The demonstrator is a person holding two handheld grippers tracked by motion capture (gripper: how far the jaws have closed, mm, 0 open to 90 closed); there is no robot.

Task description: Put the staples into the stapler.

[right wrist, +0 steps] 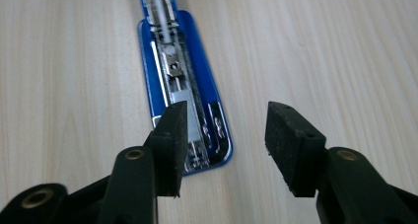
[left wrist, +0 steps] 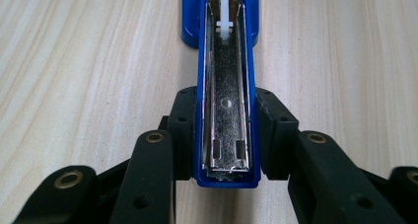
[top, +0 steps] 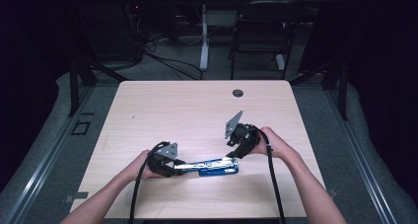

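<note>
The blue stapler [top: 217,166] lies opened out near the desk [top: 162,105] front edge. Left hand-held gripper [left wrist: 226,135] clamps its magazine end — keep that firm. Right hand-held gripper [right wrist: 224,145] hangs apart, empty, approx. over the base — re-grip squarely.

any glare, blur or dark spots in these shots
High view: the pale wooden table is lit, its surroundings near black. Left gripper view: the blue stapler's shiny metal channel shows glare. Right gripper view: the near black fingers look soft.
</note>
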